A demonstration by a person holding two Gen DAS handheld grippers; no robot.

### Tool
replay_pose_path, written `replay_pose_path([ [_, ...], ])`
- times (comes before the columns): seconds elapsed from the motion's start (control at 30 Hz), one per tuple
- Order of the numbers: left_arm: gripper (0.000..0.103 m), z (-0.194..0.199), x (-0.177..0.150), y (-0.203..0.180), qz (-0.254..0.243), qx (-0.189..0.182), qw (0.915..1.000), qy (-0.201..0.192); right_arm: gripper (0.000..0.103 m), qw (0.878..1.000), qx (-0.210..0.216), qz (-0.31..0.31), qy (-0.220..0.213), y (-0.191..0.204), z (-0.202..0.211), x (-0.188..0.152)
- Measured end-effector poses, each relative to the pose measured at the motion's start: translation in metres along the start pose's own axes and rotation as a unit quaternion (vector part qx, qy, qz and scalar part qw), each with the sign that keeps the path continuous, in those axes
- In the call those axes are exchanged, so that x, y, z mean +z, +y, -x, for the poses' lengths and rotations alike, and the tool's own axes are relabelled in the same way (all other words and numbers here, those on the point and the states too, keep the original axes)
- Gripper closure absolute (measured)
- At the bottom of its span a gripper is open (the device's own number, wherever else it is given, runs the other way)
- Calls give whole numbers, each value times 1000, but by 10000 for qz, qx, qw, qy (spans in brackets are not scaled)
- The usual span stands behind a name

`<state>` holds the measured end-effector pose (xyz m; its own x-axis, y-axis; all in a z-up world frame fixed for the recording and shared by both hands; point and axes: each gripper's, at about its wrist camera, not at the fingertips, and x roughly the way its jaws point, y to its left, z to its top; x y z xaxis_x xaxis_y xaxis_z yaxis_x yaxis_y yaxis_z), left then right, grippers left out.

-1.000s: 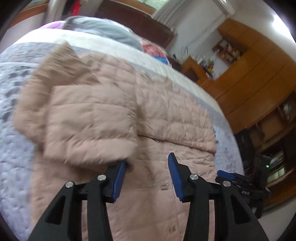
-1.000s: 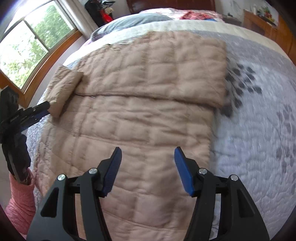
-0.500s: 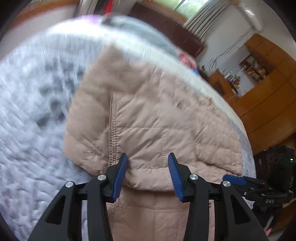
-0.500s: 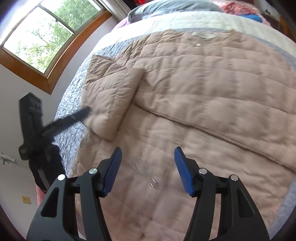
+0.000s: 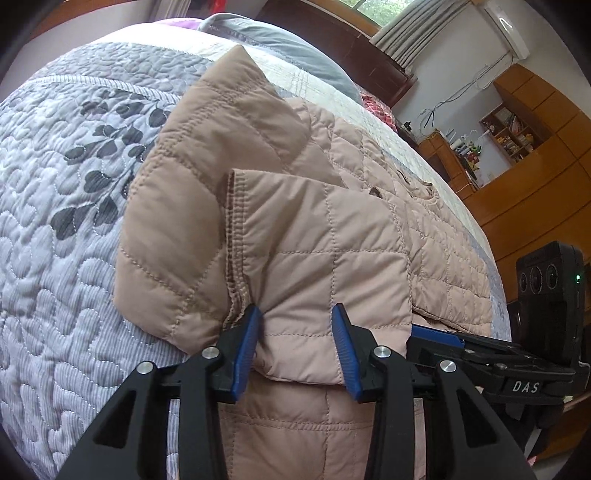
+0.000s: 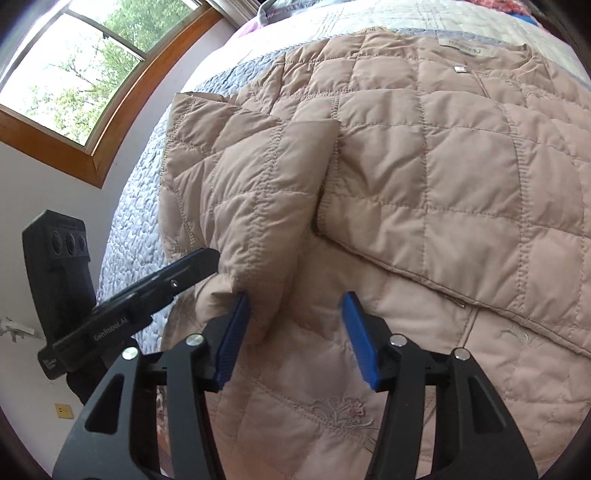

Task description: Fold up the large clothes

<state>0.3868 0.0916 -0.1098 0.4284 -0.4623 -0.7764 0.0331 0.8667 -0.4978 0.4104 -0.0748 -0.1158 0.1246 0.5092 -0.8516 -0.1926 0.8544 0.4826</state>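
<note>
A beige quilted jacket (image 5: 424,229) lies spread on the bed, one sleeve (image 5: 317,243) folded back over its body. My left gripper (image 5: 297,332) points down at the sleeve's end. The sleeve fabric sits between its blue pads, the left pad (image 5: 251,332) touches the seam, and the jaws are closing. In the right wrist view the same sleeve (image 6: 251,192) reaches toward my right gripper (image 6: 295,328). Its tip rests against that gripper's left pad (image 6: 232,332). These jaws are closing too, with a wide gap left. The left gripper's finger (image 6: 177,277) touches the sleeve end from the left.
A grey quilted bedspread (image 5: 55,229) with a leaf print covers the bed. A grey pillow (image 5: 280,40) and a dark headboard (image 5: 332,33) lie at the far end. Wooden cabinets (image 5: 535,192) stand to the right, and a window (image 6: 74,66) is on the left wall.
My left gripper swung left from the jacket's body onto the sleeve end. My right gripper travelled left across the jacket to the same sleeve end. Its jaws narrowed.
</note>
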Motion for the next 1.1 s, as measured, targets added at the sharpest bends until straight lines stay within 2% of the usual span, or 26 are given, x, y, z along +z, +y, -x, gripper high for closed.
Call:
replay_pose_path([
  [0.17, 65, 2, -1, 7, 108, -158, 9998, 9, 52, 9998, 83, 32, -164, 3, 14, -5],
  [0.3, 66, 5, -3, 9, 55, -116, 9999, -5, 52, 9998, 51, 133, -122, 16, 9, -3],
  [0.37, 66, 8, -4, 9, -8, -45, 10000, -36, 65, 9999, 97, 127, -37, 20, 0, -2],
  [0.43, 66, 13, -4, 6, -26, 31, 10000, -87, 86, 9998, 157, 108, 61, 20, -9, -2],
  [0.53, 67, 21, -4, 1, -101, 130, 9997, -195, 96, 9996, 154, 205, -76, 22, -9, -5],
  [0.63, 66, 28, -5, -6, -262, 229, 9990, -292, 98, 9994, 142, 222, -221, 21, 3, -6],
  [0.8, 66, 36, -9, -25, -521, 357, 9970, -451, 98, 9978, -133, 296, -570, 11, 35, -11],
  [1.1, 66, 28, -13, -60, -960, 350, 9936, -477, 98, 9928, -722, -124, -946, -41, 74, -16],
])
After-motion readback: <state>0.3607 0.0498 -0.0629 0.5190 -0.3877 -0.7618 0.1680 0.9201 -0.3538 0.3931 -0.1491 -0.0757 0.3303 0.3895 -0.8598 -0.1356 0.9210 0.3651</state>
